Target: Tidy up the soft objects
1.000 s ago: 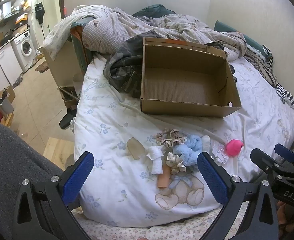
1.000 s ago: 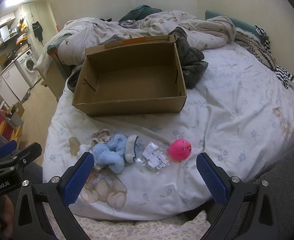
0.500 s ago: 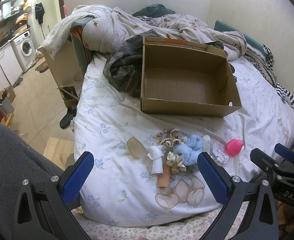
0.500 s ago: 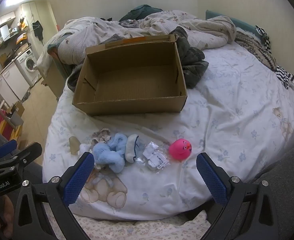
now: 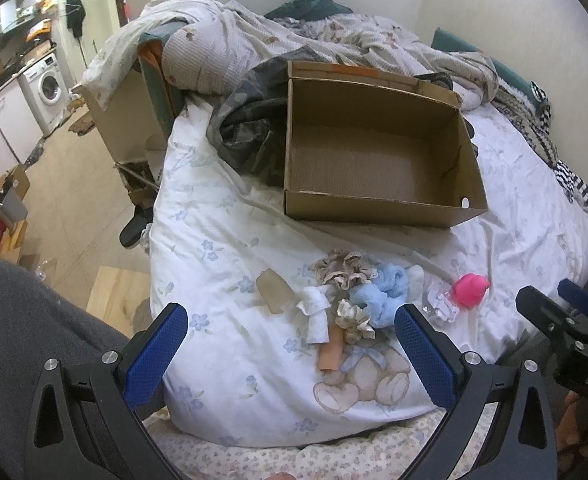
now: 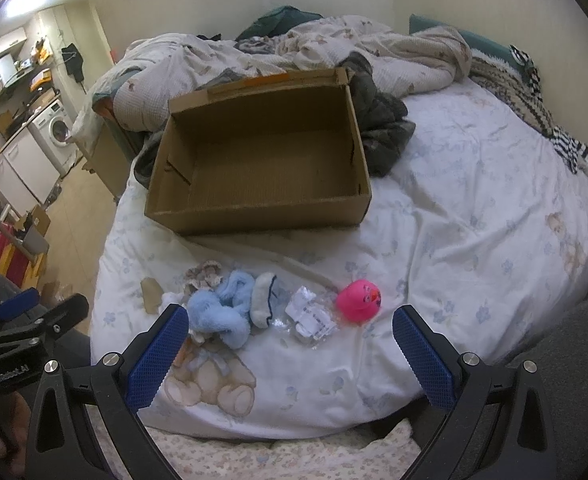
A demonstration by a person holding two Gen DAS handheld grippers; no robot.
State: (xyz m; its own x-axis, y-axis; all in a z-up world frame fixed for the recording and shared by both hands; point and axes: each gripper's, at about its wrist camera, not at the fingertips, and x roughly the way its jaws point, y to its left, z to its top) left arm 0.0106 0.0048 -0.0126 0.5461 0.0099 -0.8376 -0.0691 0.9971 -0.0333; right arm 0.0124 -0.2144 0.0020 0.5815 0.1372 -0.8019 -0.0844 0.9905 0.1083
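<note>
An open, empty cardboard box [image 5: 377, 204] [image 6: 254, 220] sits on the bed. In front of it lies a cluster of small soft things: a fluffy blue piece [image 5: 381, 296] [image 6: 222, 312], beige scrunchies [image 5: 341, 268], a white rolled cloth [image 5: 315, 312], a peach tube [image 5: 331, 350], a clear packet [image 6: 309, 316] and a pink toy [image 5: 469, 288] [image 6: 359, 300]. My left gripper [image 5: 290, 348] is open and empty just short of the cluster. My right gripper [image 6: 290, 348] is open and empty, also near the cluster.
A white flowered duvet [image 6: 473, 220] covers the bed. Crumpled blankets and a dark camouflage garment [image 5: 250, 132] lie behind and beside the box. The bed's left edge drops to a tiled floor [image 5: 66, 200] with a washing machine [image 5: 48, 80] beyond.
Both grippers have eased very slightly forward toward the cluster. Nothing has been picked up or moved.
</note>
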